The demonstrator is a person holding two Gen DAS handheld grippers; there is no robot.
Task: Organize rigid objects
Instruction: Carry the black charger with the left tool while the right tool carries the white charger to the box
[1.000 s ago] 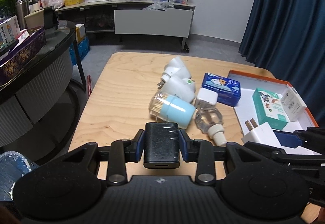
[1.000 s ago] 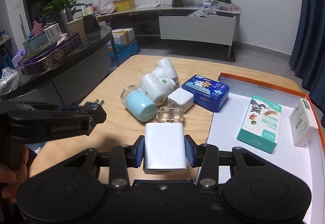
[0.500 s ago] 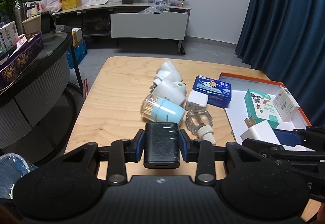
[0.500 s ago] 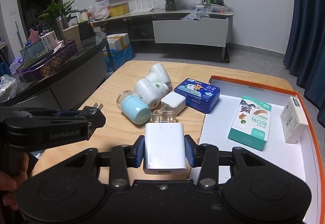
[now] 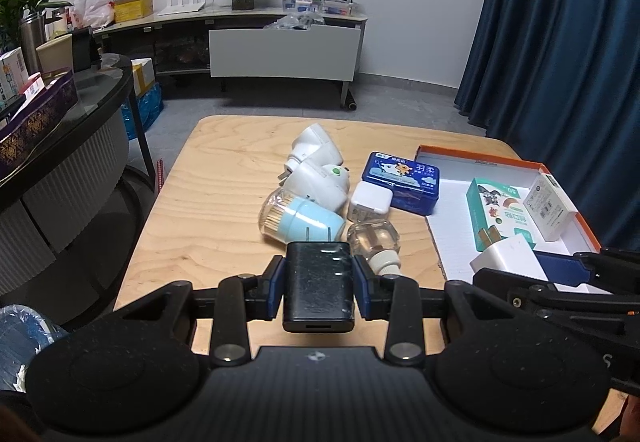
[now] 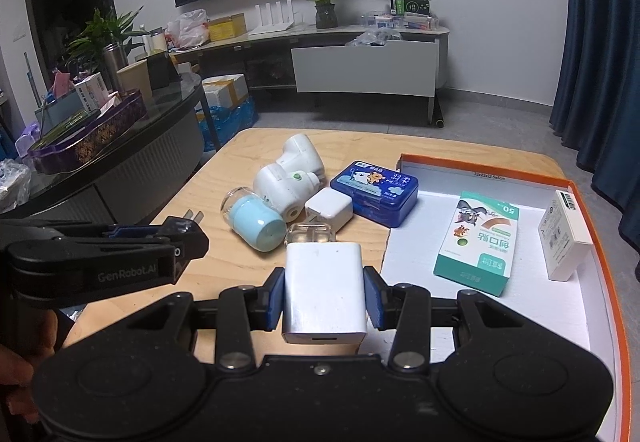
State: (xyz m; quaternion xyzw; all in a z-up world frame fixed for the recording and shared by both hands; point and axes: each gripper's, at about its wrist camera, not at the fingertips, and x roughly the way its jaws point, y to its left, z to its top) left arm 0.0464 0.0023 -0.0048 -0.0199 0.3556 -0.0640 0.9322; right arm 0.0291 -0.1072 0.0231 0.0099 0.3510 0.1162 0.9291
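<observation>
Black plug-in charger block (image 5: 319, 284) clamped in left gripper (image 5: 319, 288), low centre of left view. White charger block (image 6: 324, 292) clamped in right gripper (image 6: 325, 296), low centre of right view, over the edge of the orange-rimmed white tray (image 6: 600, 242) on the wooden table (image 6: 224, 274).
</observation>
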